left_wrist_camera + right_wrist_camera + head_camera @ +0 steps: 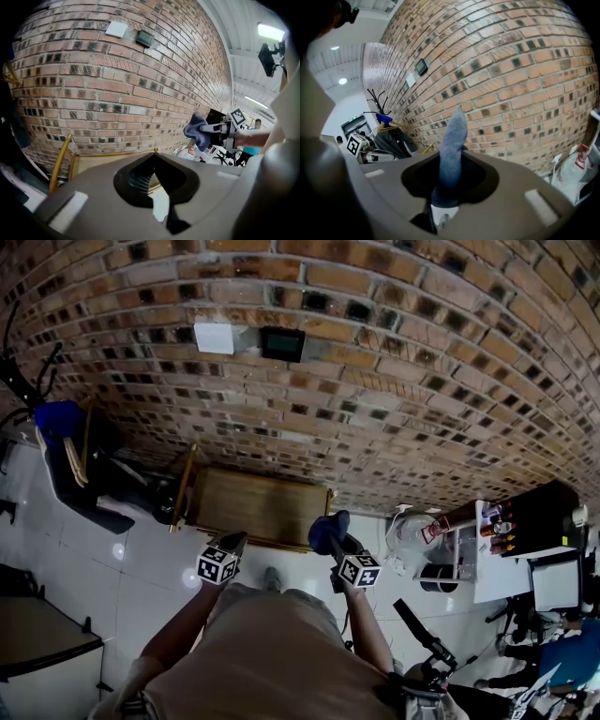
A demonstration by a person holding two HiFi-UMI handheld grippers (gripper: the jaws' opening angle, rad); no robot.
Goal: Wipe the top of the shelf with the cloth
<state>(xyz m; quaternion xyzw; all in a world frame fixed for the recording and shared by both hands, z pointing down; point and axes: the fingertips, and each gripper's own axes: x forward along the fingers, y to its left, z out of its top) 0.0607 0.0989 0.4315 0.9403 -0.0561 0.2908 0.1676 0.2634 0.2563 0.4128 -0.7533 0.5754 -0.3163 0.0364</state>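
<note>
Cloth (pixel 328 529), pinched in right gripper (pixel 334 547) fingers, centre frame above shelf (pixel 253 507), presumably poised for wiping; left gripper (pixel 233 542) fingers closed, empty

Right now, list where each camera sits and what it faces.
Head view: on the head, looking down at shelf against brick wall; forearms, left hand-held gripper, right hand-held gripper.
Left gripper view: on left hand-held gripper, facing wall; own jaws.
Right gripper view: on right one, facing wall; jaws shut on blue cloth.
Shared: blue cloth, brick wall.
</note>
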